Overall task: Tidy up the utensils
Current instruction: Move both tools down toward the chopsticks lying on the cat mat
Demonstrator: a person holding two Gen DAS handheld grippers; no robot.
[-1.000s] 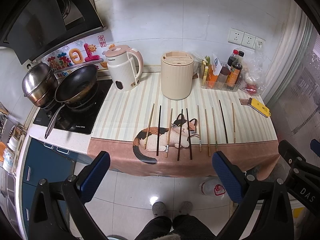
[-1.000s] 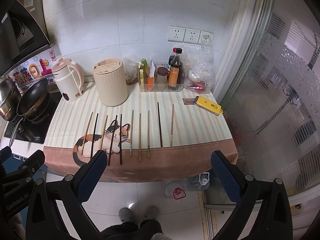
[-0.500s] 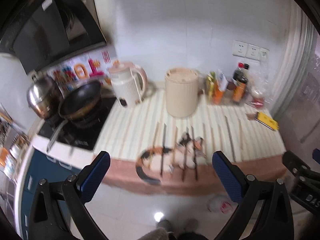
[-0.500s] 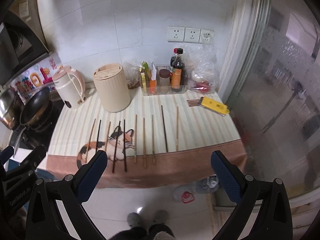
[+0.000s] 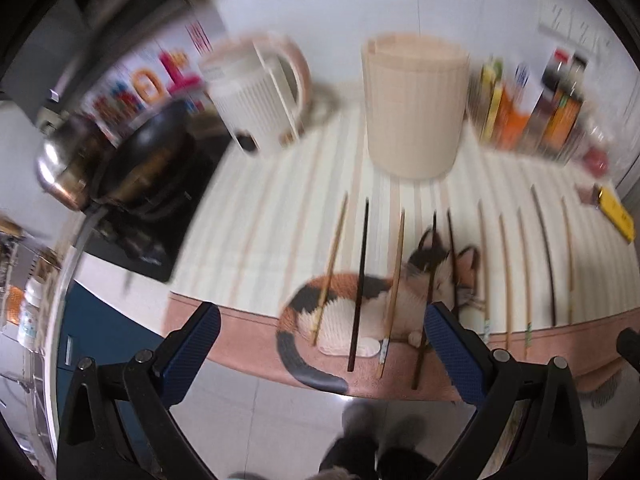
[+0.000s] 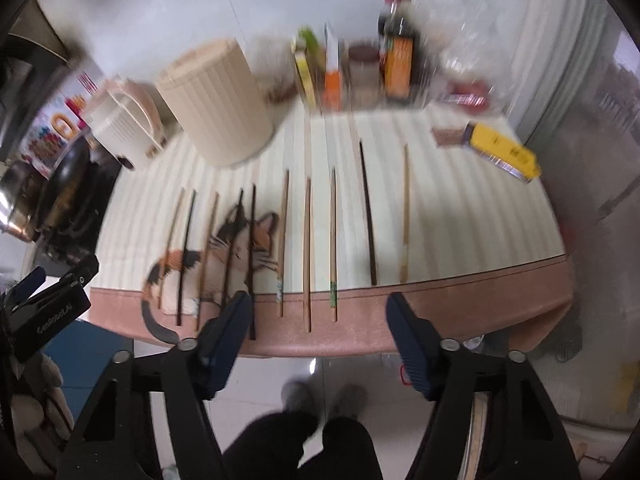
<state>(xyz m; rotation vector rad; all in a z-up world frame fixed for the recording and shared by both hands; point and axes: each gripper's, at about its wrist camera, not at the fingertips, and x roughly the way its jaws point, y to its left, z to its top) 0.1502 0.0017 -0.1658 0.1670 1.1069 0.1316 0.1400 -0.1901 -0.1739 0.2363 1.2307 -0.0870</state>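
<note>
Ten chopsticks (image 6: 307,256) lie side by side on a striped cloth (image 6: 460,216), near ends at its front edge. Light, stiff, thin; probably best pinched mid-shaft. Left gripper (image 5: 322,334) wide, empty; right gripper (image 6: 318,326) closing, nothing between.

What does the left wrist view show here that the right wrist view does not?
Only the left wrist view shows the left gripper from behind, jaws wide open and empty, plus the steel pot beside the pan.

Only the right wrist view shows the right gripper from behind, its jaws closing with nothing between them, the frosted glass door at the right, and the left gripper's body at its left edge.

Both show the row of chopsticks on the cat-print cloth, the cream ribbed holder, the kettle, the sauce bottles and the yellow box.
</note>
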